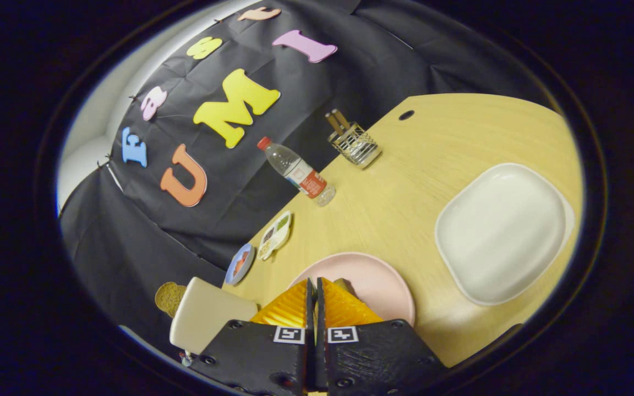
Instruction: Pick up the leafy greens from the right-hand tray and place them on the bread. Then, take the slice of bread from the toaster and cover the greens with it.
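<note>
Tongs, meaning the two-finger gripper, stand with the fingers pressed nearly together, only a thin slit between them, and nothing can be seen gripped in that slit. Their tips hang over the near edge of a pink plate; a small tan bit shows just past the right fingertip, too hidden to tell whether it is the bread. A white tray lies to the right of the plate on the wooden table, apart from it, and its surface looks bare and smooth. Left of the fingers, a cream-coloured toaster sits at the table's edge, with a round brown slice of bread sticking out of its far side, grainy in texture. Beyond the plate, along the table's left edge, lie a small blue dish and a white divided dish holding bits of food. Farther on, a clear plastic bottle with a red cap stands near the edge, and a wire holder with brown sticks stands beyond it. The whole scene appears tilted, so the gripper is held rolled to one side, pointing down toward the plate.
</note>
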Demonstrator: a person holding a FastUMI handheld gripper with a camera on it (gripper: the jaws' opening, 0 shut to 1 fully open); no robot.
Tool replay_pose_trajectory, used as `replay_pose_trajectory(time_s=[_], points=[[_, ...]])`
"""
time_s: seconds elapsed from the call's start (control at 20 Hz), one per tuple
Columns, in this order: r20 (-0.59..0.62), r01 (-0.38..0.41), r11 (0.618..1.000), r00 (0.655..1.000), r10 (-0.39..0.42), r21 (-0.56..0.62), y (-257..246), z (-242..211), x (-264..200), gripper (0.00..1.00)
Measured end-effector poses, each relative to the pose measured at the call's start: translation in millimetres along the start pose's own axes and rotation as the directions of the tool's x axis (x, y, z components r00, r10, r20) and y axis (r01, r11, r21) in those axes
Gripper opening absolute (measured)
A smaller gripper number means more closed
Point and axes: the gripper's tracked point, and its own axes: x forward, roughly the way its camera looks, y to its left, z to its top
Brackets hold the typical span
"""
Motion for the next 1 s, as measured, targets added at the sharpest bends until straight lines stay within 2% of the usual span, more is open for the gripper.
replay_pose_trajectory(time_s=[0.15, 0.25, 0.35, 0.45, 0.6, 0.7, 0.85, 1.0], points=[[0.016, 0.035, 0.998, 0.999, -0.034, -0.058, -8, 2, -1, 0.13], [0.074, 0.078, 0.987, 0.995, -0.068, -0.144, -12, 11, -5, 0.25], [0.138, 0.124, 0.968, 0.986, -0.095, -0.218, -14, 23, -12, 0.42], [0.173, 0.149, 0.958, 0.979, -0.108, -0.245, -12, 30, -18, 0.58], [0.249, 0.187, 0.936, 0.962, -0.113, -0.298, -1, 42, -35, 0.88], [0.309, 0.218, 0.911, 0.945, -0.108, -0.349, 15, 49, -49, 0.94], [0.395, 0.266, 0.860, 0.915, -0.083, -0.436, 53, 55, -71, 0.94], [0.444, 0.266, 0.818, 0.896, -0.015, -0.509, 112, 48, -90, 0.95]])
